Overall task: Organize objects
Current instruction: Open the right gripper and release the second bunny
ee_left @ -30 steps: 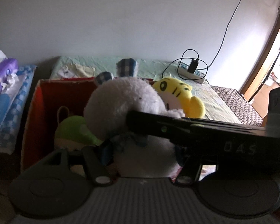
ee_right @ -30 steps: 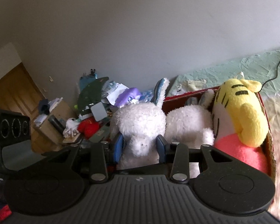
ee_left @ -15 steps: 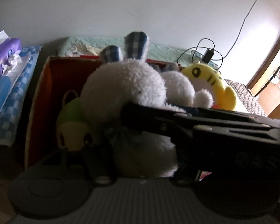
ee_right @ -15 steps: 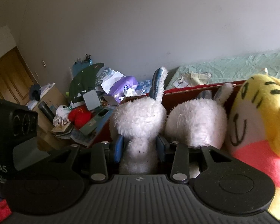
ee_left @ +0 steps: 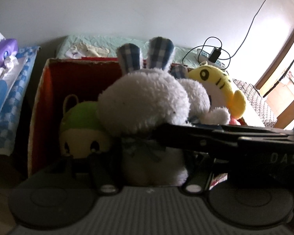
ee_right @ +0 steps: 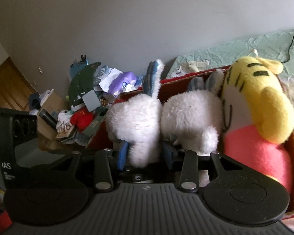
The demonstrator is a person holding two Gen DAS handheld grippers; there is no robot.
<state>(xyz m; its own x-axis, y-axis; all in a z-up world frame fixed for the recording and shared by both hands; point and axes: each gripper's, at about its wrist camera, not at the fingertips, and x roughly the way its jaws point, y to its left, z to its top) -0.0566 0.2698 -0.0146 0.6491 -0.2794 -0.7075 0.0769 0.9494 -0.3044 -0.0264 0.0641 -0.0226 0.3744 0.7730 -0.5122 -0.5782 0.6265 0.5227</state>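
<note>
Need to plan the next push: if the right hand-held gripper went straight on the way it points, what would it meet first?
The right hand-held gripper already pinches the white rabbit plush. Straight on, the rabbit would probably press against the red box; depth is unclear.

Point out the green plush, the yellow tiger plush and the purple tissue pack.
green plush (ee_left: 82, 115), left wrist view, on its green cap.
yellow tiger plush (ee_right: 262, 98), right wrist view, on its yellow head.
purple tissue pack (ee_left: 4, 52), left wrist view, on its purple wrapper.
</note>
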